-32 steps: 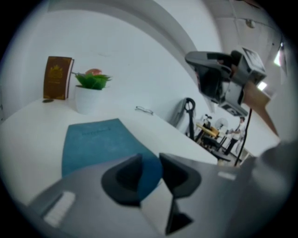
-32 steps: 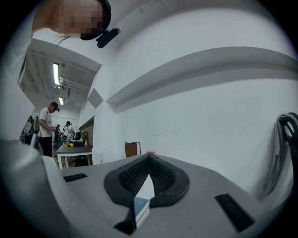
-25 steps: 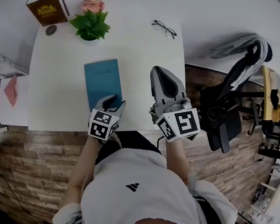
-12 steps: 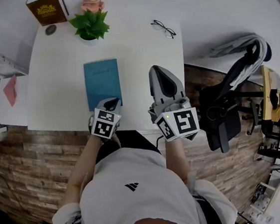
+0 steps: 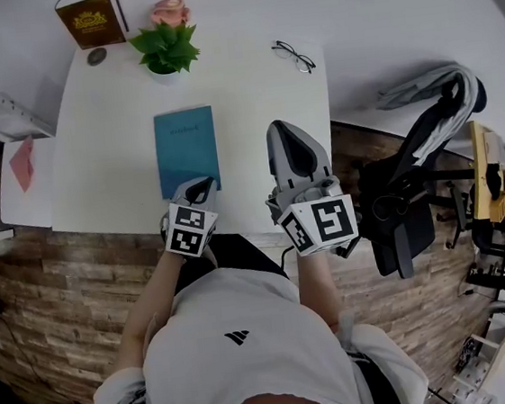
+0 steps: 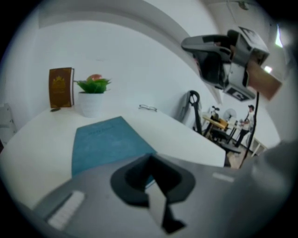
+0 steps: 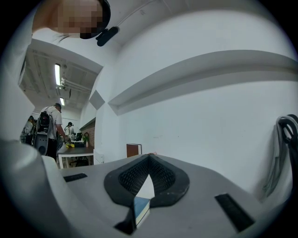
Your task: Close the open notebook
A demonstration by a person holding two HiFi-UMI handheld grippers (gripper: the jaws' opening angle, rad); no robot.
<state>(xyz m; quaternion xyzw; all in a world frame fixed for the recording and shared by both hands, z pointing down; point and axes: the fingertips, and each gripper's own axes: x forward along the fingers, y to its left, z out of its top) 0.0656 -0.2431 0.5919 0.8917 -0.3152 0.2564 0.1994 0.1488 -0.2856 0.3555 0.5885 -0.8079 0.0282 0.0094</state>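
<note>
A teal notebook (image 5: 186,150) lies closed and flat on the white table (image 5: 102,150); in the left gripper view the notebook (image 6: 104,142) reaches right up to the jaws. My left gripper (image 5: 203,187) sits at the notebook's near right corner, tilted down, shut with nothing between its jaws; its tips (image 6: 150,157) meet over that corner. My right gripper (image 5: 282,130) hovers level over the table to the right of the notebook, also shut and empty. In the right gripper view the jaws (image 7: 149,160) meet at the tip, and a sliver of the notebook (image 7: 141,208) shows below them.
At the table's far edge stand a potted plant (image 5: 163,48), a brown book (image 5: 91,18) and a small dark disc (image 5: 96,56); glasses (image 5: 295,55) lie at the far right. A side table with a red paper (image 5: 23,164) is at the left, a draped chair (image 5: 420,164) at the right.
My left gripper's jaws have closed and it has drawn back a little toward the table's near edge. The notebook and my right gripper have not moved.
</note>
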